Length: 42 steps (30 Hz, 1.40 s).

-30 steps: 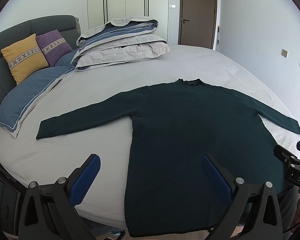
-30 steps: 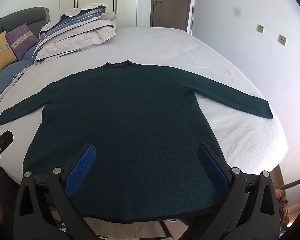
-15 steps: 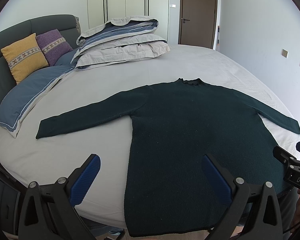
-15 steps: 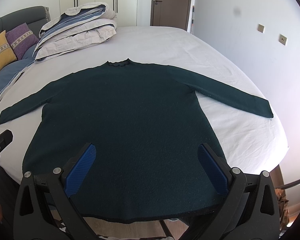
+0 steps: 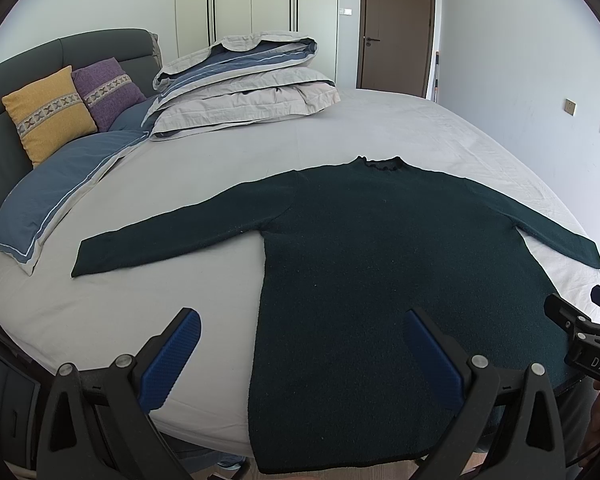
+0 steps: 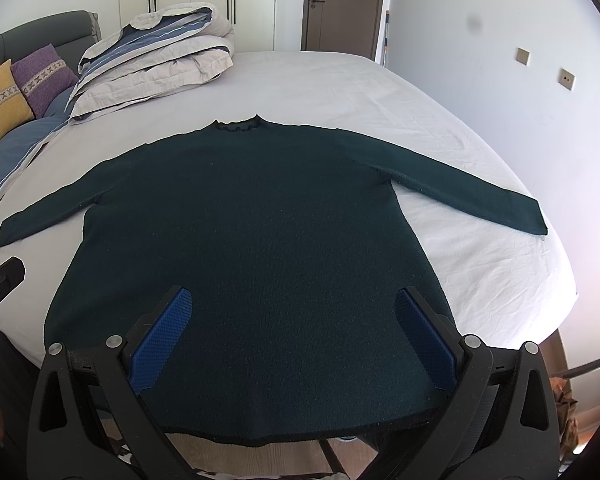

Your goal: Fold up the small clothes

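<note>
A dark green long-sleeved sweater [image 5: 380, 264] lies flat on the bed, front down the middle, both sleeves spread out, collar at the far side; it also fills the right wrist view [image 6: 260, 240]. My left gripper [image 5: 300, 360] is open and empty above the hem's left corner. My right gripper [image 6: 292, 340] is open and empty above the hem's middle. The right gripper's tip also shows at the right edge of the left wrist view [image 5: 580, 328].
The bed sheet [image 5: 140, 300] is light grey. A folded duvet [image 5: 244, 80] lies at the far side. Yellow [image 5: 48, 114] and purple [image 5: 108, 92] cushions lean on the grey headboard at left. A wall stands close on the right.
</note>
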Tool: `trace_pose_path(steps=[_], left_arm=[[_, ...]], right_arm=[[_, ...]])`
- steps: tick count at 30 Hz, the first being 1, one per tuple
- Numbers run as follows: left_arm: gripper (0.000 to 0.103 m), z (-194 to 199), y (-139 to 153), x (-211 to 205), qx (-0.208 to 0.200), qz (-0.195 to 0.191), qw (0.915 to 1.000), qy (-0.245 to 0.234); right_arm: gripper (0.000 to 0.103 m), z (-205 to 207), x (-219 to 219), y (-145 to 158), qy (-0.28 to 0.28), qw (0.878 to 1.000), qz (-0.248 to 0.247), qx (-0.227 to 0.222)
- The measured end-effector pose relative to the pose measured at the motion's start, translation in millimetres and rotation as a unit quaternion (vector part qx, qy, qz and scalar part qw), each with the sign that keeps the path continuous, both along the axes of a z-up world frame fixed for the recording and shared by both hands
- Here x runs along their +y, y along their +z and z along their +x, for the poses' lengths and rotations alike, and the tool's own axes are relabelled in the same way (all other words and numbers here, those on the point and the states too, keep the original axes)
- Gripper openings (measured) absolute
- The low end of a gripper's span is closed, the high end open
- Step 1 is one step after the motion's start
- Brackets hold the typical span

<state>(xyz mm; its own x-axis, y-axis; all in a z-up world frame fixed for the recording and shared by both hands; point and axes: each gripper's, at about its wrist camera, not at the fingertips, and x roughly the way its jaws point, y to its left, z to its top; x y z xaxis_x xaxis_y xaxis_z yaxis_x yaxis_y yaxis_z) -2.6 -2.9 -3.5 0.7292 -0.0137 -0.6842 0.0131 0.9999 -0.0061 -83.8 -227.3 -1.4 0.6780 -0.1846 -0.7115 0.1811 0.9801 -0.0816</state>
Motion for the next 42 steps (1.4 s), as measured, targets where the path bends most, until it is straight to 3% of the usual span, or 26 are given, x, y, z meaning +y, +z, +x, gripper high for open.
trace_pose_path(steps=[15, 20, 24, 26, 29, 31, 34, 36, 39, 42], left_arm=[[0.103, 0.0, -6.9, 3.6, 0.001, 0.006, 0.9999, 0.011], [0.103, 2.2, -23.9, 2.2, -0.003, 0.005, 1.0000, 0.006], [0.103, 14.2, -48.6, -5.4, 0.038, 0.000, 0.9990, -0.023], [0.103, 23.5, -55.3, -6.0, 0.057, -0.025, 0.9975, -0.033], [0.103, 36.2, -55.2, -8.1, 0.054, -0.057, 0.9959, -0.044], [0.103, 43.9, -52.5, -9.0, 0.044, -0.102, 0.9920, -0.059], [0.103, 62.3, -54.8, -12.3, 0.053, -0.192, 0.9744, -0.105], [0.103, 73.4, -59.8, -20.8, 0.066, -0.192, 0.9745, -0.096], [0.103, 92.3, -70.7, -37.8, 0.112, -0.176, 0.9731, -0.097], [0.103, 106.6, -79.5, -41.7, 0.138, -0.190, 0.9690, -0.076]], right_arm=[[0.103, 2.9, -1.2, -6.8, 0.000, 1.000, 0.008, 0.009], [0.103, 11.2, -19.7, -18.4, -0.005, 0.999, 0.039, 0.020], [0.103, 16.9, -82.6, -22.0, -0.045, 0.993, 0.111, 0.000], [0.103, 17.6, -138.5, -22.5, -0.086, 0.981, 0.170, -0.029], [0.101, 13.3, -236.7, -29.6, -0.175, 0.954, 0.233, -0.067], [0.090, 6.7, -305.2, -38.6, -0.227, 0.930, 0.271, -0.095], [0.073, -5.8, -395.8, -61.6, -0.303, 0.887, 0.326, -0.123], [0.065, -9.9, -438.9, -78.1, -0.336, 0.863, 0.353, -0.136], [0.062, -8.3, -479.1, -98.1, -0.357, 0.833, 0.393, -0.157], [0.061, 4.8, -498.7, -106.6, -0.355, 0.821, 0.409, -0.178]])
